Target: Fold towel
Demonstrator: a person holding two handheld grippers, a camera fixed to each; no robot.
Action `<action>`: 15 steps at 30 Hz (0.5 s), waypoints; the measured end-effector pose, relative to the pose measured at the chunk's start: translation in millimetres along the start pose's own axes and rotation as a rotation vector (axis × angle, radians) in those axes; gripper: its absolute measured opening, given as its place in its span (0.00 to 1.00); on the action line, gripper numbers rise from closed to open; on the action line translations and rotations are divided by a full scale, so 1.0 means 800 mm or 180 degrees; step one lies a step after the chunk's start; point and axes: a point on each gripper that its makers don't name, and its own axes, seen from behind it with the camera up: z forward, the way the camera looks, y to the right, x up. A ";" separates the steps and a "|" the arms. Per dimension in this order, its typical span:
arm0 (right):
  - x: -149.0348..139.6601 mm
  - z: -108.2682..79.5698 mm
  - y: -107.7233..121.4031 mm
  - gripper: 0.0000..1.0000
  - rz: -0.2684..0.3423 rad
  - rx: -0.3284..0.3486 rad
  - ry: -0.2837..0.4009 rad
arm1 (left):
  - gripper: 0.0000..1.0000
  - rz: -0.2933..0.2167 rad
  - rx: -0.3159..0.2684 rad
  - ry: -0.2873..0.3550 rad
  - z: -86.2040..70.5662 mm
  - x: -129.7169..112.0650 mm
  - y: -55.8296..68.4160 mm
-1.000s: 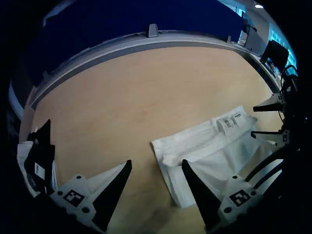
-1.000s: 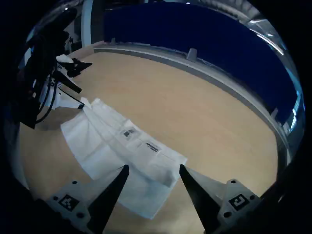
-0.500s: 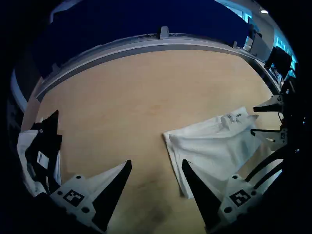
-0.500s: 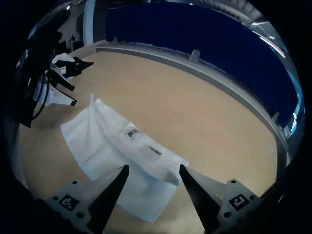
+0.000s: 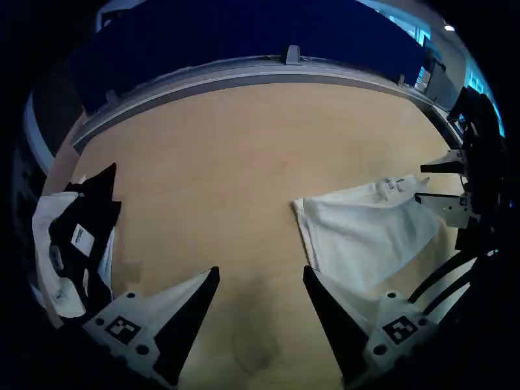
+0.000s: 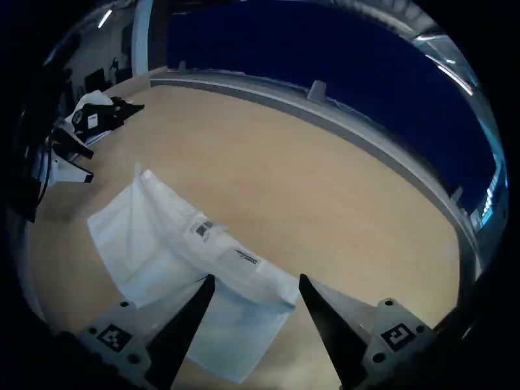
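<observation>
1. Towel [image 6: 149, 253]: white, lying on the wooden surface [image 5: 227, 162] toward its near edge, well apart from the far edge where the blue partition [image 5: 227, 32] stands. It looks already doubled. A raised band runs along its length with two labels [image 6: 203, 229] facing up, and one far corner is slightly peaked. Judgement: fold partly done, cloth laid flat so that the next crease can be set.

2. Right hand-held gripper [image 6: 256, 278]: fingers spread wide, nothing pinched. It hangs over the towel's near end, and the cloth edge passes under the gap between the fingers. In the left gripper view it sits just beside the labelled corner, fingers likewise apart. Judgement: you are placed to take that end, but no grasp has been made.

3. Left hand-held gripper [image 5: 260, 270]: fingers also wide and empty, over bare wood just beside the towel's other short edge and not touching it. Judgement: one gripper at each end suits a two-point lift that carries one half over the other.

4. Pile of black and white clothes [image 5: 71, 240]: at the left end of the surface, well apart from the towel, likely parked there to keep the folding area free.

5. Risk: the layers are thin, so a shallow pinch may catch only the top ply and pull the existing fold open.
</observation>
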 end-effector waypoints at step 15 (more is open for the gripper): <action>-0.002 0.029 0.023 1.00 0.0350 -0.0126 -0.0141 | 0.96 -0.0154 0.0076 -0.0079 -0.018 -0.039 -0.013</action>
